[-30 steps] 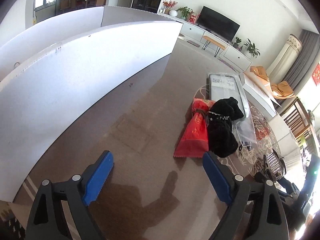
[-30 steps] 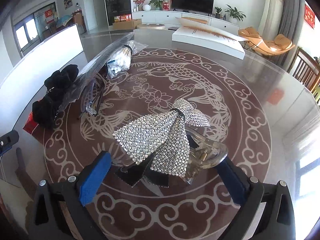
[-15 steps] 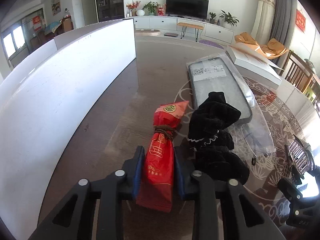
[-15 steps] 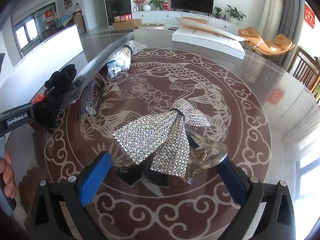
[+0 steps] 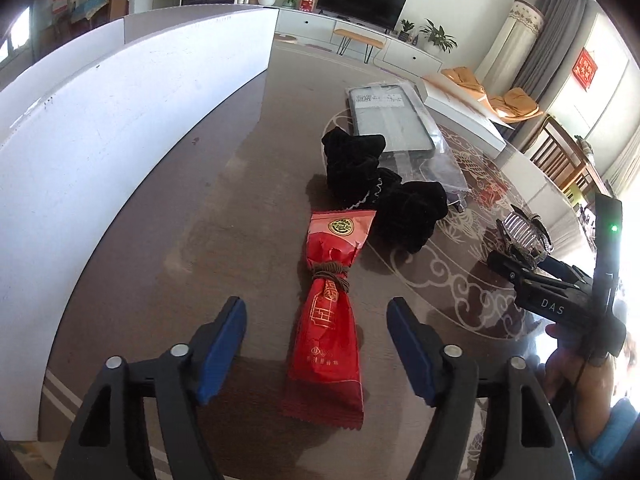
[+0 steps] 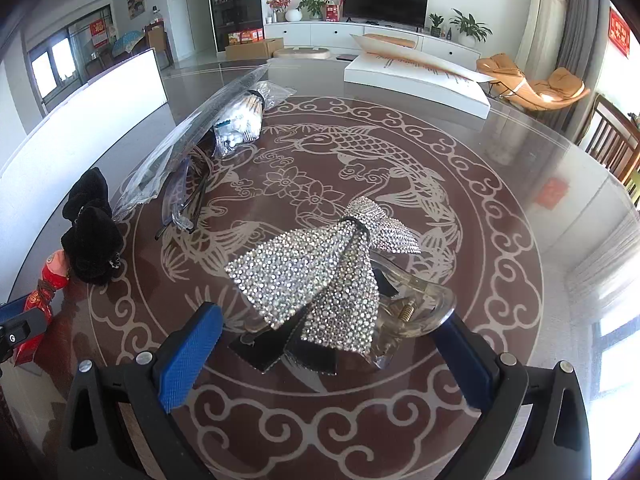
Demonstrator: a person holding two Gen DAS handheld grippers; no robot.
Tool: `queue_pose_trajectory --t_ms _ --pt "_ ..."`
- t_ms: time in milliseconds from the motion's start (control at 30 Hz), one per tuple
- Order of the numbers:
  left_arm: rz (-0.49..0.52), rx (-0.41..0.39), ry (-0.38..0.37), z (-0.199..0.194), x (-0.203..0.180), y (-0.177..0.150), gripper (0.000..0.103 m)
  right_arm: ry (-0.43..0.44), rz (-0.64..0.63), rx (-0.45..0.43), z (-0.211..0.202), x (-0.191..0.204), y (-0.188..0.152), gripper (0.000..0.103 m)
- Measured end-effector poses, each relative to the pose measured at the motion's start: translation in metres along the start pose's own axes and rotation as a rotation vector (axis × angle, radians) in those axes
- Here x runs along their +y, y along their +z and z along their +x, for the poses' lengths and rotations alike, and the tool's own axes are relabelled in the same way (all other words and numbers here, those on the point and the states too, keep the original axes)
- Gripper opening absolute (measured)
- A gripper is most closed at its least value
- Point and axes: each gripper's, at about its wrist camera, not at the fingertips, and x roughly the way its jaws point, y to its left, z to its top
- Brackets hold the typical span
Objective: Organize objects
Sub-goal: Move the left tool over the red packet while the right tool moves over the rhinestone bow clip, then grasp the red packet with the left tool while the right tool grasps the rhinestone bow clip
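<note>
We judged the tidying barely begun: our left claw (image 5: 316, 332) gaped wide around the red packet (image 5: 330, 316) lying on the desk (image 5: 168, 240), gripping nothing, while our right claw (image 6: 332, 344) stood equally open, empty, astride the rhinestone bow clip (image 6: 328, 272).

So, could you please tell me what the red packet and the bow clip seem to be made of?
The red packet looks like glossy plastic film: it creases, shines and has crimped ends, with brown cord tied round it. The bow clip looks like fabric covered in rhinestones, which glitter, on a clear, probably plastic claw with a metal spring.
</note>
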Motion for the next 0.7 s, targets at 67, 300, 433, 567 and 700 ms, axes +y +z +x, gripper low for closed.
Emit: queue_pose_trajectory --t_ms 67,300,433,567,700 --pt "0.023 -0.009 0.033 0.004 -0.004 0.0 0.085 0.001 0.0 0.0 0.0 0.0 0.0 0.103" --pt "0.123 -0.015 0.129 0.014 -0.019 -0.001 0.086 0.002 0.001 0.0 0.0 0.0 0.0 0.103" --pt "0.142 0.0 0.173 0.019 -0.022 -0.004 0.103 0.002 0.001 0.0 0.0 -0.001 0.0 0.103" --pt "0.129 -0.007 0.173 0.018 -0.018 -0.005 0.103 0.001 0.0 0.0 0.0 -0.001 0.0 0.103" --pt "0.128 -0.012 0.176 0.017 -0.019 -0.005 0.103 0.001 0.0 0.0 0.0 -0.001 0.0 0.103"
